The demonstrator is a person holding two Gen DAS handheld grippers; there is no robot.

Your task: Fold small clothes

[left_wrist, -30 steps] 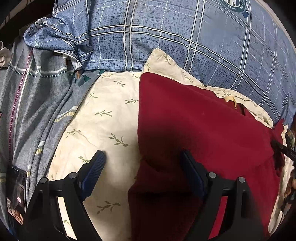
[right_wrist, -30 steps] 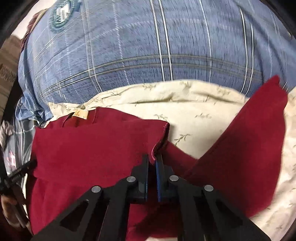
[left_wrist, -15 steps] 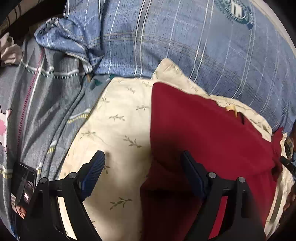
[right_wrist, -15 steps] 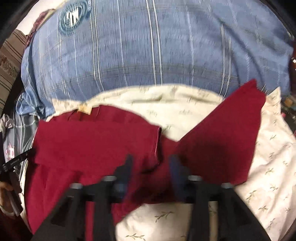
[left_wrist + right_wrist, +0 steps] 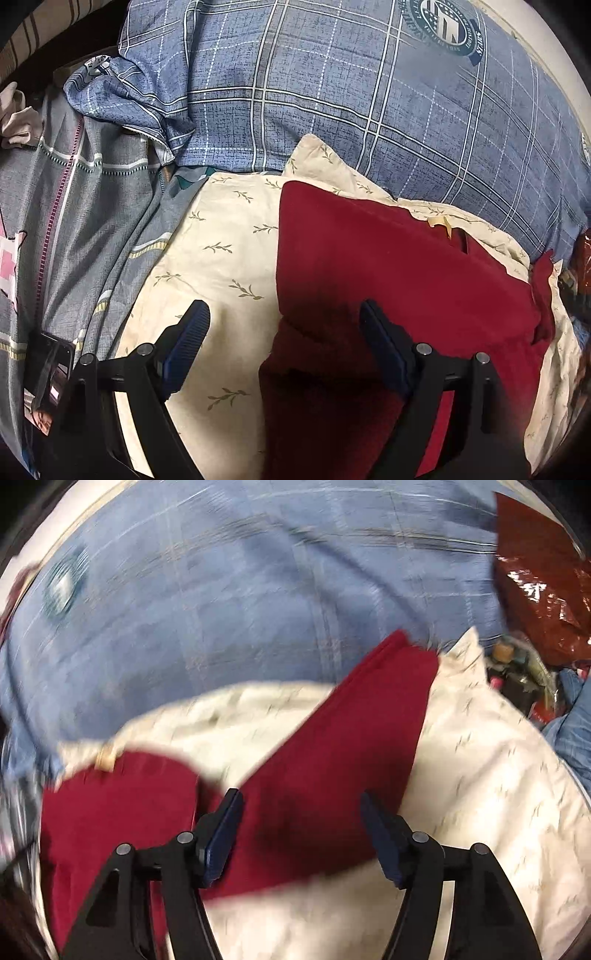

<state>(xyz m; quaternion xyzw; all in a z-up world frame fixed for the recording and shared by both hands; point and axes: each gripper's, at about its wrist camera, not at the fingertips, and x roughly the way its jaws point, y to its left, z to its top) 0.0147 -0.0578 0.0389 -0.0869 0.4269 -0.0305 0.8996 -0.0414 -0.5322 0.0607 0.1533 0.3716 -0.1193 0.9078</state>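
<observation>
A dark red garment (image 5: 388, 273) lies on a cream leaf-print pillow (image 5: 221, 251), its left side folded over the body and a tan neck label (image 5: 441, 221) at the far edge. My left gripper (image 5: 282, 332) is open and empty, hovering over the garment's left folded edge. In the blurred right wrist view the garment (image 5: 122, 812) lies left, and its long sleeve (image 5: 351, 746) stretches away up to the right. My right gripper (image 5: 301, 819) is open and empty above the sleeve's near end.
A blue plaid duvet (image 5: 369, 92) lies beyond the pillow. Grey striped bedding (image 5: 74, 206) and a phone (image 5: 48, 373) are at the left. A shiny red-brown bag (image 5: 539, 579) and small clutter (image 5: 517, 672) sit at the right.
My right gripper opened, let go of the garment's folded edge and swung right over the sleeve. My left gripper stayed open and drew back a little.
</observation>
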